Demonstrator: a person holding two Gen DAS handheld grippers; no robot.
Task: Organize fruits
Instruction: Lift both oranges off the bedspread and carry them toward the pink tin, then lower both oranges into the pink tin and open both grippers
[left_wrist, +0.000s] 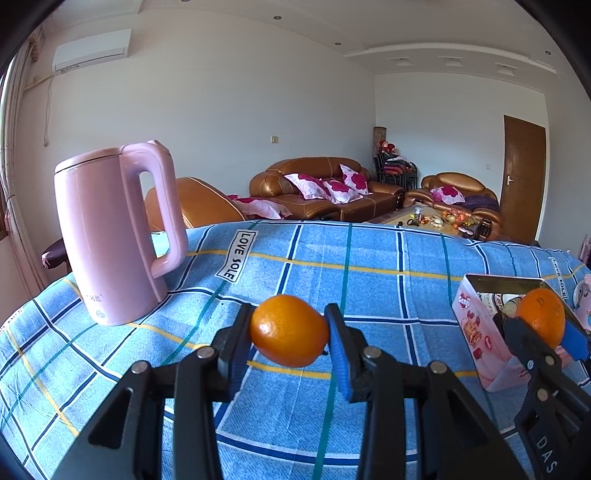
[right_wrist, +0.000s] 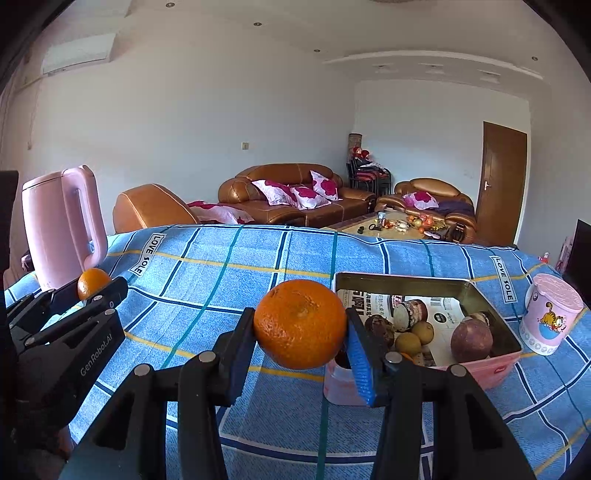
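Observation:
My left gripper (left_wrist: 290, 328) is shut on a small orange (left_wrist: 289, 330) and holds it above the blue checked tablecloth (left_wrist: 332, 258). It also shows in the right wrist view (right_wrist: 94, 288) at the far left. My right gripper (right_wrist: 301, 325) is shut on a larger orange (right_wrist: 300, 324), held just left of the pink tin box (right_wrist: 480, 373). The box holds several fruits, among them a purple one (right_wrist: 472, 339) and a brownish one (right_wrist: 408, 341). In the left wrist view the right gripper (left_wrist: 543, 323) and its orange (left_wrist: 541, 316) are over the box (left_wrist: 476, 328).
A pink kettle (left_wrist: 110, 229) stands at the table's left. A pink cartoon cup (right_wrist: 550, 319) stands right of the box. Brown sofas (left_wrist: 325, 188) and a coffee table (right_wrist: 391, 225) are beyond the table's far edge.

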